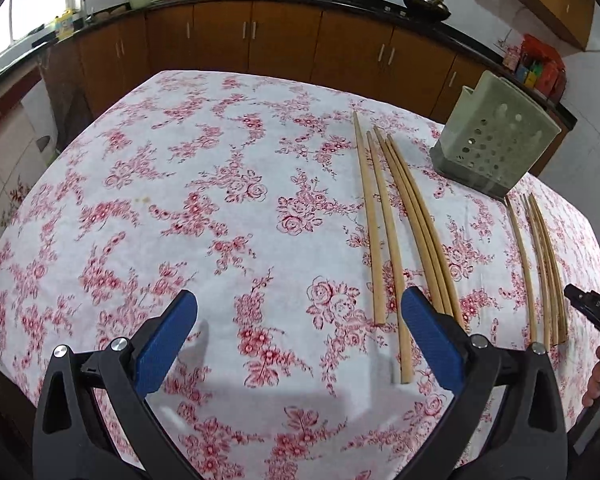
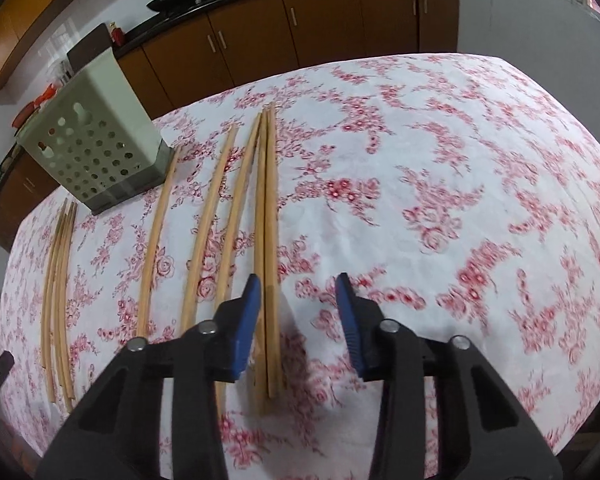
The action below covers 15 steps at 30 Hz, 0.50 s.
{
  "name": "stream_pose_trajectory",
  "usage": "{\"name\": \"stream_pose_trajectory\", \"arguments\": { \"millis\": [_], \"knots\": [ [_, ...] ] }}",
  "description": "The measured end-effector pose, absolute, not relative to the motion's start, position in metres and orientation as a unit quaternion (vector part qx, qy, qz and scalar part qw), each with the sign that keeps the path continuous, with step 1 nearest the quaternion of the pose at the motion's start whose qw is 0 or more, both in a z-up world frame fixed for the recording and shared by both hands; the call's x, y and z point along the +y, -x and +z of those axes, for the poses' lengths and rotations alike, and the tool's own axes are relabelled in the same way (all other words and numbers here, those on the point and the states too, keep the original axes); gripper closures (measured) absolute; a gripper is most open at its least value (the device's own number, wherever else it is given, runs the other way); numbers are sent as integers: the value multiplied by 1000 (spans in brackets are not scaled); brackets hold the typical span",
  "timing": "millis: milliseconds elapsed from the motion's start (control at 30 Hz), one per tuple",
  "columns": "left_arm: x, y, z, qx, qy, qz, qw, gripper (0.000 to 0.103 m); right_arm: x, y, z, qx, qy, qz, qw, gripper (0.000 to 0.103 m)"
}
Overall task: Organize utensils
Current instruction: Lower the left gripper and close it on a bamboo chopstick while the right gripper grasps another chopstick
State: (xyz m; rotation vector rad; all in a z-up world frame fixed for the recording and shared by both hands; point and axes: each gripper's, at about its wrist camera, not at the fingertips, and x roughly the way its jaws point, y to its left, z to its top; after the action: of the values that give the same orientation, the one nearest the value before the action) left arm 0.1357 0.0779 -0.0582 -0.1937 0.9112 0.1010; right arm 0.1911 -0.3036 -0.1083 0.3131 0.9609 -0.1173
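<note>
Several wooden chopsticks lie lengthwise on a table with a red floral cloth [image 1: 180, 184]. In the left wrist view one group [image 1: 396, 216] lies ahead of my right finger and a second group [image 1: 540, 264] lies further right, in front of a pale green perforated utensil holder [image 1: 496, 136]. My left gripper [image 1: 298, 320] is open and empty, left of the first group. In the right wrist view my right gripper [image 2: 296, 292] is open, low over the table, with two chopsticks [image 2: 270, 240] lying beside its left finger. The holder [image 2: 96, 140] stands at the far left.
Brown kitchen cabinets [image 1: 260, 44] with a black counter run behind the table, holding woks and bowls. The right gripper's black body [image 1: 592, 308] and a hand show at the right edge of the left wrist view. More chopsticks [image 2: 60, 280] lie near the table's left edge.
</note>
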Motion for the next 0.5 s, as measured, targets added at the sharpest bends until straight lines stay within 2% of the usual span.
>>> {"name": "stream_pose_trajectory", "arguments": {
  "millis": [67,167,333,400,500],
  "knots": [
    [78,-142,-61,442,94,44,891,3,-305,-196,-110,464,-146,-56,872,74],
    [77,-147,-64,445,96,37,890,7,-304,-197,-110,463,-140,-54,874,74],
    [75,-155,-71,456,98,29,884,21,-303,-199,-110,462,-133,-47,876,74],
    [74,-157,-73,461,97,27,882,25,-301,-199,-111,461,-120,-48,878,79],
    [71,-160,-76,465,94,20,880,33,-301,-198,-112,458,-106,-54,881,91]
  ]
}}
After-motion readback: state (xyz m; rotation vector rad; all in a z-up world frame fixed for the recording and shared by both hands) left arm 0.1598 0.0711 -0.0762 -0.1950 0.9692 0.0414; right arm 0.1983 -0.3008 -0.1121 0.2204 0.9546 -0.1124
